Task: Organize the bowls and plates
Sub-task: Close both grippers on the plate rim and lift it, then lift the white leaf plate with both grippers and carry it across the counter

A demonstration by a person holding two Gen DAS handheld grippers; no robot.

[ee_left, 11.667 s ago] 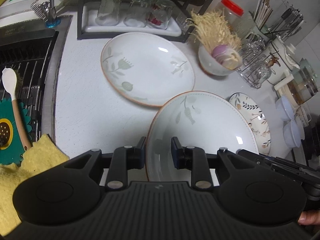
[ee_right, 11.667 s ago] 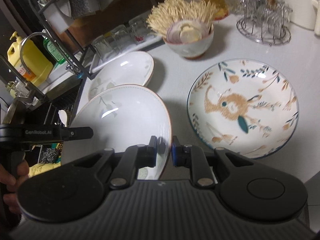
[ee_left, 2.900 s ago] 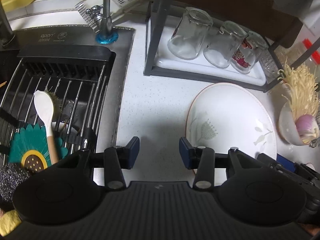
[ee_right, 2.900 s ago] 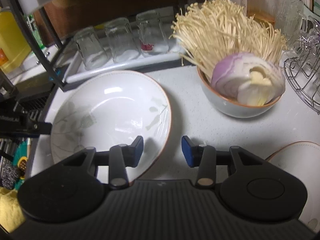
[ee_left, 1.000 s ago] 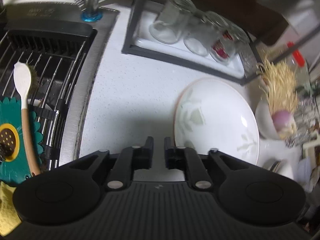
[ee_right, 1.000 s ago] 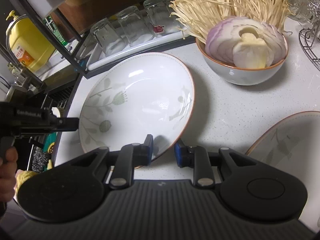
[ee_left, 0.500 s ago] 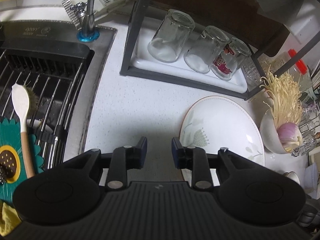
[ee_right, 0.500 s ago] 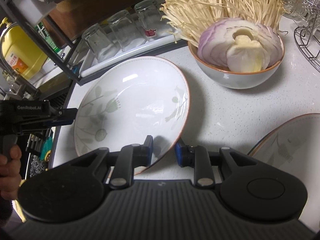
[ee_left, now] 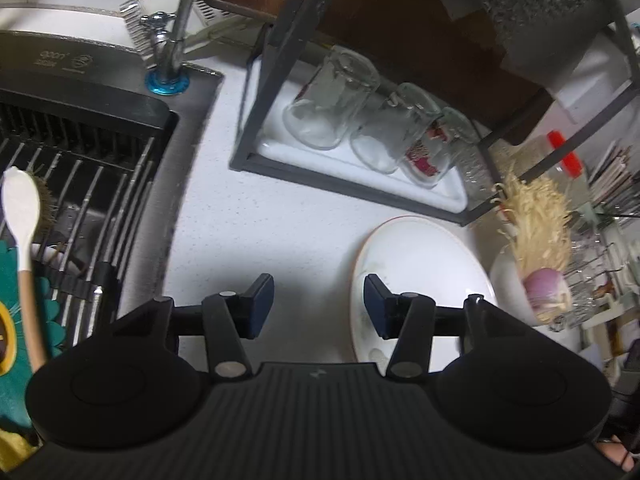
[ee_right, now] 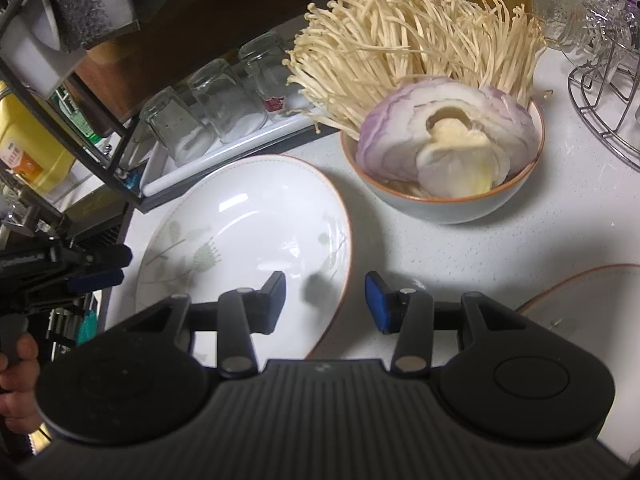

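Note:
A white plate with a leaf pattern and a brown rim (ee_right: 240, 240) lies flat on the counter. In the right wrist view, my right gripper (ee_right: 326, 300) hovers over its right rim, which runs between the opening jaws without touching either pad. My left gripper (ee_left: 318, 300) is at the plate's (ee_left: 424, 276) left edge, jaws opening over bare counter, and the rim sits just inside the right finger. From the right wrist view, the left gripper (ee_right: 106, 267) shows at the plate's far left. A second brown-rimmed plate (ee_right: 580, 284) peeks in at the right.
A bowl of onion and enoki mushrooms (ee_right: 440, 200) stands right behind the plate. Upturned glasses (ee_left: 332, 108) sit on a white tray under a black shelf frame. The sink with a drying rack (ee_left: 80, 184) and a spoon (ee_left: 20, 216) lies left. A wire stand (ee_right: 608, 80) is at the far right.
Both pairs of jaws have spread from nearly closed to wide apart. The leaf-pattern plate stays on the counter in front of the glass tray. Both cameras tilted a little.

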